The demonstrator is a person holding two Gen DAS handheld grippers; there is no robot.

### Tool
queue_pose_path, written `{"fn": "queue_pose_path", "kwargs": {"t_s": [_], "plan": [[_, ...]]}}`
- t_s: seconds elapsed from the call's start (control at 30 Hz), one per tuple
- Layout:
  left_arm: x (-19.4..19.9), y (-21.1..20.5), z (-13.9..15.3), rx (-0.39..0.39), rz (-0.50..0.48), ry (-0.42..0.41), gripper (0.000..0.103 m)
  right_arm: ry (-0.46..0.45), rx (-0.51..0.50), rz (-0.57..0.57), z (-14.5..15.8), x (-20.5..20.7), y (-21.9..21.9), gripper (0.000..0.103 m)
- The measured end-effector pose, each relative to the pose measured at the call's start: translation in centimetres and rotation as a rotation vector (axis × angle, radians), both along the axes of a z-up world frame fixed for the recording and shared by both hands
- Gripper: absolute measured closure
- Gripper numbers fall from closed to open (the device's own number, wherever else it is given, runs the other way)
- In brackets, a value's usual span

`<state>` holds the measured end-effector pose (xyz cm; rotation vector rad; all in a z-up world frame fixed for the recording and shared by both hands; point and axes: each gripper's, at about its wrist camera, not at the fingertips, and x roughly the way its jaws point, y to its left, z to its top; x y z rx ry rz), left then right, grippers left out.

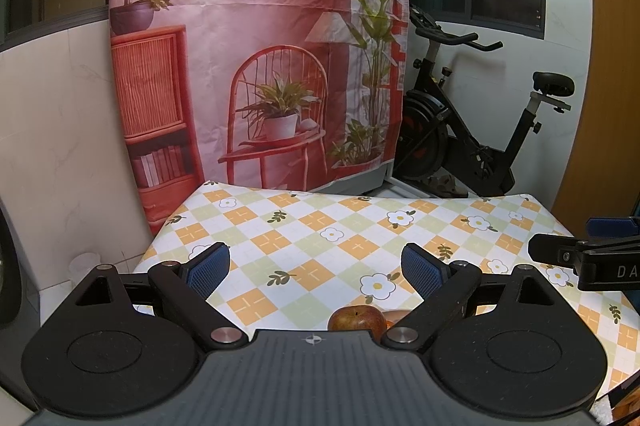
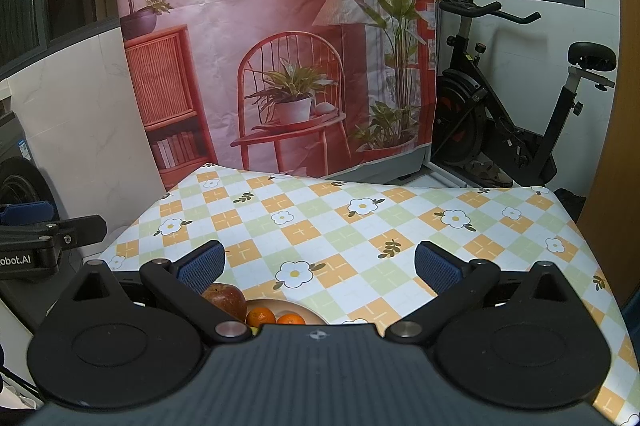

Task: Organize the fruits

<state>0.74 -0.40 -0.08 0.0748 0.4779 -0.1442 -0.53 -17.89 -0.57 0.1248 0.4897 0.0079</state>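
Now | left hand-held gripper point(image 1: 316, 268) wide open, empty | right hand-held gripper point(image 2: 320, 266) likewise

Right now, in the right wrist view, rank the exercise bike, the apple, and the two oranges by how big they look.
1. Exercise bike, largest by far, though it stands farthest back.
2. Apple, partly hidden behind the right gripper's finger.
3. The two oranges on the plate: both cut off by the gripper body, so I won't rank them against each other.

Glossy patterned tablecloth point(image 2: 360, 226); creased printed cloth backdrop point(image 2: 260, 6); smooth-skinned apple point(image 2: 226, 300); matt black plastic gripper point(image 1: 316, 266)
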Motion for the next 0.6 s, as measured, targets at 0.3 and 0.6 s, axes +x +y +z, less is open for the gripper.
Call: {"fn": "queue_pose_path", "kwargs": {"t_s": [0.3,0.6], "plan": [[-0.06,0.06,-0.08,0.001,0.0,0.002,0.007,0.001,0.0,0.001,-0.01,0.0,0.01,0.0],[-0.03,0.05,-0.06,0.001,-0.001,0.002,0.007,0.002,0.0,0.001,-0.06,-0.07,-0.02,0.0]]}}
